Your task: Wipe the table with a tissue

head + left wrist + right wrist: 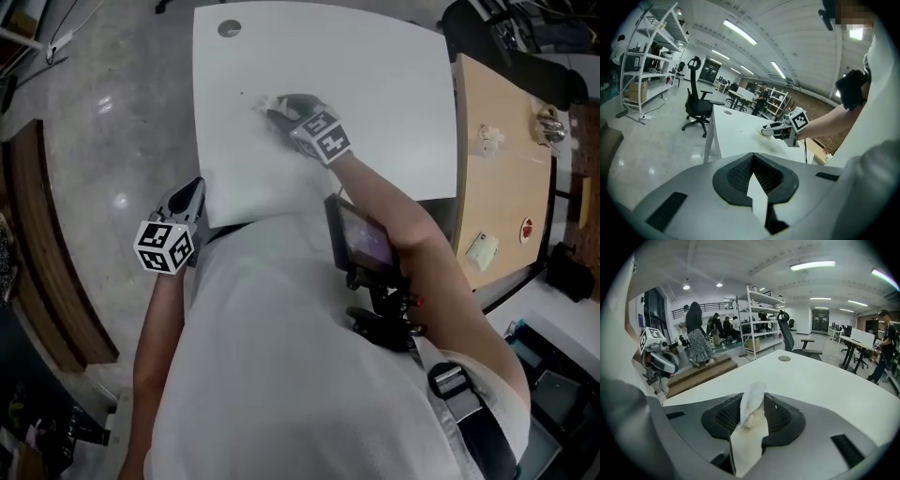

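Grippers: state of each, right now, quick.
Left gripper: closed, nothing between the jaws.
Right gripper: closed on the tissue, at the table.

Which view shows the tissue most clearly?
The right gripper view: the tissue stands close up, pinched between the jaws. The head view shows only a blurred pale scrap at the tip of the right gripper. The left gripper view shows that gripper far off, the tissue indistinct.

We count two grippers: the left gripper (193,187) and the right gripper (277,109). We count one tissue (752,404) and two desks: a white desk (384,84) and a wooden desk (502,187).
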`<state>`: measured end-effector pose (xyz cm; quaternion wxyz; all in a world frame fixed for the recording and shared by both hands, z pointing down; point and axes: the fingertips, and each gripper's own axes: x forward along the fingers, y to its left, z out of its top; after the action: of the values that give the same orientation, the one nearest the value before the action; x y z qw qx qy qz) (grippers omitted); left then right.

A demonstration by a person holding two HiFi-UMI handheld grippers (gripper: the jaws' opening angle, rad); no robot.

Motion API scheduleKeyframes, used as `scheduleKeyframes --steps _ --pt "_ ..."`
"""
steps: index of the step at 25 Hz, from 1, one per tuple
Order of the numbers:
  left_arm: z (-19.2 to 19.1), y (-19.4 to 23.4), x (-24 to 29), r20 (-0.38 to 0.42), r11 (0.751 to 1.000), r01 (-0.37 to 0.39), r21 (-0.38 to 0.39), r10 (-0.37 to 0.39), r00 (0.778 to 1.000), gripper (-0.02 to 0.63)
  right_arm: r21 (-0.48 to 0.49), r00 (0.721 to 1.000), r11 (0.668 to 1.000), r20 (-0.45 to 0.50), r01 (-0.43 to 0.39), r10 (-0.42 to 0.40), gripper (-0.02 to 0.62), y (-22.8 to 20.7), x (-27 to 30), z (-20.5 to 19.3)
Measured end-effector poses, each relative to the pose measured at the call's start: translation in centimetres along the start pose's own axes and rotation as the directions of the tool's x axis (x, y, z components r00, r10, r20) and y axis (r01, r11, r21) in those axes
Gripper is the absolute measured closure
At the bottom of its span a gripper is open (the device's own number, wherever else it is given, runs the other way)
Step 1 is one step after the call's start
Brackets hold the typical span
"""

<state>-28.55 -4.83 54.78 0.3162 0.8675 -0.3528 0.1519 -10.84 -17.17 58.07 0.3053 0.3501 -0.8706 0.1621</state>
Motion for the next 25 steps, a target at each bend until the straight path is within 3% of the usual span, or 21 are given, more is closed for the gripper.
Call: scheduleKeyframes --steps 6,16,20,25 --pt "-2.2 -0.9 -0.5 -0.061 1.0 -0.008 -0.029 0.006 0.998 0.601 0.002 0.998 0.998 -0.01 0.057 -0.057 0.471 -2.2 2.1 0.2" --pt "-1.6 0.2 -1.3 -0.029 0.997 -0.047 -0.066 0.046 0.999 0.601 -0.178 0.976 0.966 -0.077 0.186 -0.202 0.471 -6.6 5.7 1.4" --pt "-2.3 1.1 -1.9 -0.028 0.995 -0.055 -0.088 0.053 0.998 0.601 -0.272 0.96 0.929 -0.058 0.25 -0.275 0.471 -5.7 6.2 1.5" --pt "-3.2 1.6 -2.7 -0.032 0.993 -0.065 -0.098 0.062 0.998 0.601 -0.353 0.971 0.913 -0.045 0.203 -0.234 0.471 -2.5 6.7 1.7"
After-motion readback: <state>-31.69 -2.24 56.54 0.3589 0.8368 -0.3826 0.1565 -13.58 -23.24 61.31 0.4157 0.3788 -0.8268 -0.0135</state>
